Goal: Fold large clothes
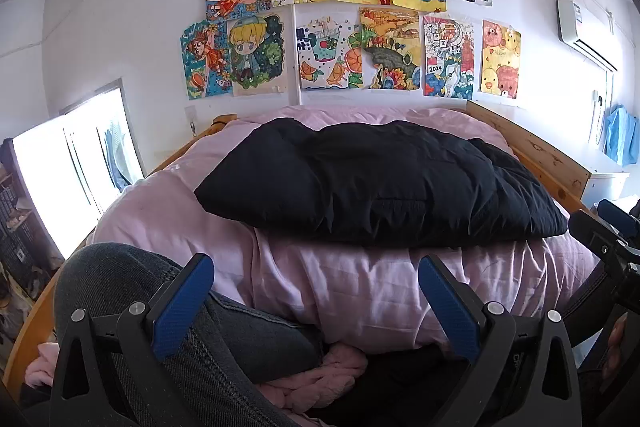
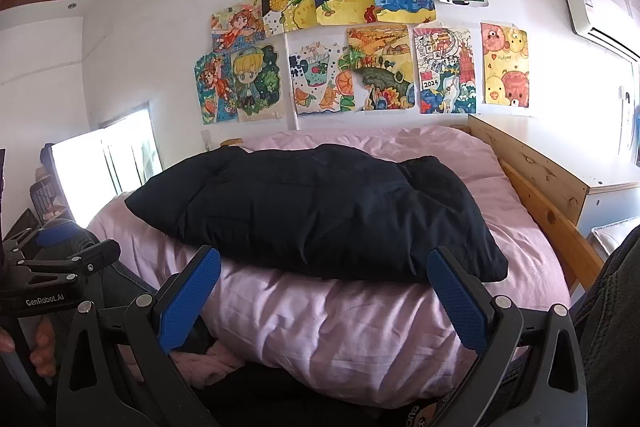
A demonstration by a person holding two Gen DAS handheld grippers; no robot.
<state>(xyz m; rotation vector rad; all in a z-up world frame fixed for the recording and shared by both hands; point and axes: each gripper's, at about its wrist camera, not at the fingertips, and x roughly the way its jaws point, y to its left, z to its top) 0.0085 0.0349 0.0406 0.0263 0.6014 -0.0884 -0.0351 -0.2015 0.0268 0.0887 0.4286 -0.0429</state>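
i am holding my left gripper [image 1: 316, 303] and right gripper [image 2: 324, 297] with fingers apart, gripping nothing, while the black padded coat [image 1: 372, 179] is lying folded on the pink duvet [image 1: 360, 291].

**Both wrist cams low at bed's near edge, facing the wall**

I see L cam sitting left, R cam right, side by side, both close. Shared: black jacket [image 1: 372, 183] [image 2: 316, 211], pink duvet [image 1: 360, 291] [image 2: 340, 327], wall drawings [image 1: 348, 15] [image 2: 360, 39].

I see a wooden-framed bed [image 2: 548, 203] covered by a rumpled pink duvet [image 2: 340, 327]; a padded black garment [image 2: 320, 211] lies folded flat on top of it.
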